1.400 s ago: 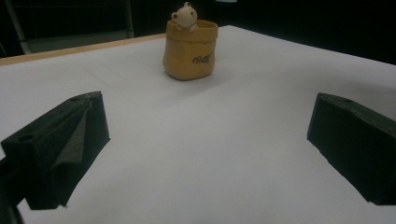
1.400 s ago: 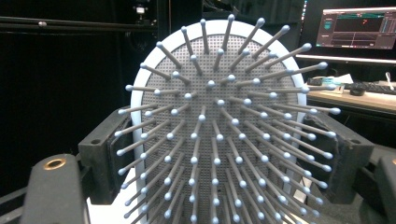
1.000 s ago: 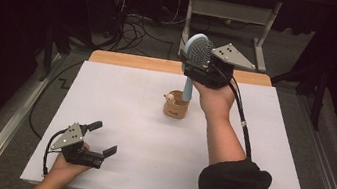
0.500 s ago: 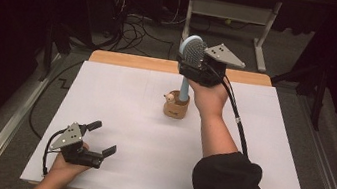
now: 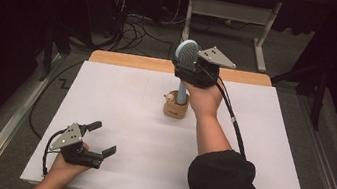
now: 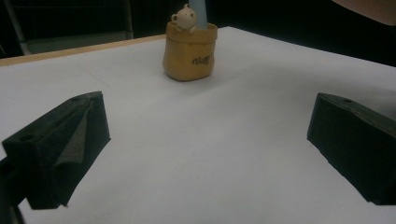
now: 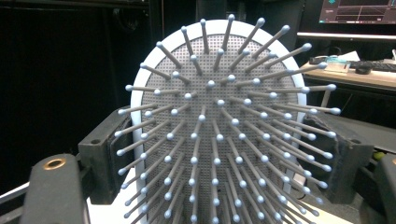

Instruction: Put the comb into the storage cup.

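Hiding: hairbrush [image 5: 187, 56] handle end is sitting unseen inside bear pot [image 5: 175, 108].
Gripping: right hand-held gripper [image 5: 191, 71] is clamping the hairbrush head, directly above the pot.
Idling: left hand-held gripper [image 5: 97, 138] is resting wide open.

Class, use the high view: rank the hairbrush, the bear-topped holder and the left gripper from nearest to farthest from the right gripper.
1. hairbrush: clamped in the right gripper, head up, at the table's far side.
2. bear-topped holder: directly below, with the brush handle in it.
3. left gripper: farthest, at the near left corner, jaws open.
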{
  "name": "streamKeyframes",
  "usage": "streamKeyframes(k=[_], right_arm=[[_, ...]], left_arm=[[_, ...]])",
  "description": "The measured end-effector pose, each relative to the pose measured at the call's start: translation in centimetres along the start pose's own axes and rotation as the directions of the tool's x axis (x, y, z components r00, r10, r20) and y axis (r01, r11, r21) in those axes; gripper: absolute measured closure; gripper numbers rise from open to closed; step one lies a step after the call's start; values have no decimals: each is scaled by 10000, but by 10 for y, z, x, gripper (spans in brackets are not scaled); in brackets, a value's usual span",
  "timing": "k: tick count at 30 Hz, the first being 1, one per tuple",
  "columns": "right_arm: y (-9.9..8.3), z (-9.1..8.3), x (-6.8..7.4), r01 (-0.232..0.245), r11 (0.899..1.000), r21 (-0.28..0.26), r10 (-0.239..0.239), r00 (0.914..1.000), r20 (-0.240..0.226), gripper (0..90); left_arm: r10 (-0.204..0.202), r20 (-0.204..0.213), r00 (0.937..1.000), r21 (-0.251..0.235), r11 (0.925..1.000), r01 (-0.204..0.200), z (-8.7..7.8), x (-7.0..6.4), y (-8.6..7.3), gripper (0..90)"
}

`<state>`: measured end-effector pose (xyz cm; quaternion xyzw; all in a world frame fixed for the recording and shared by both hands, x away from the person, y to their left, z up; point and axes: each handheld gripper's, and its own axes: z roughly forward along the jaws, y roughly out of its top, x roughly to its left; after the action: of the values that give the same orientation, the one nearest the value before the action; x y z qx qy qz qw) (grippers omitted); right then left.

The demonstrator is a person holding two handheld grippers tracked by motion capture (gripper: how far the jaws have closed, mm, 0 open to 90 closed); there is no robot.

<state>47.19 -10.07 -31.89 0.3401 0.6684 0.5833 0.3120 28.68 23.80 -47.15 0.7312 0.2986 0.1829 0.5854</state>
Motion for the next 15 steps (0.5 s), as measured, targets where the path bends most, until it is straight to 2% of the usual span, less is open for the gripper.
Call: streamKeyframes(k=[15], right_arm=[[-19, 15, 3, 83, 9987, 502, -88, 9999, 96, 202]], left_arm=[[-23, 16, 10000, -88, 10000, 23, -2, 0, 0, 6]])
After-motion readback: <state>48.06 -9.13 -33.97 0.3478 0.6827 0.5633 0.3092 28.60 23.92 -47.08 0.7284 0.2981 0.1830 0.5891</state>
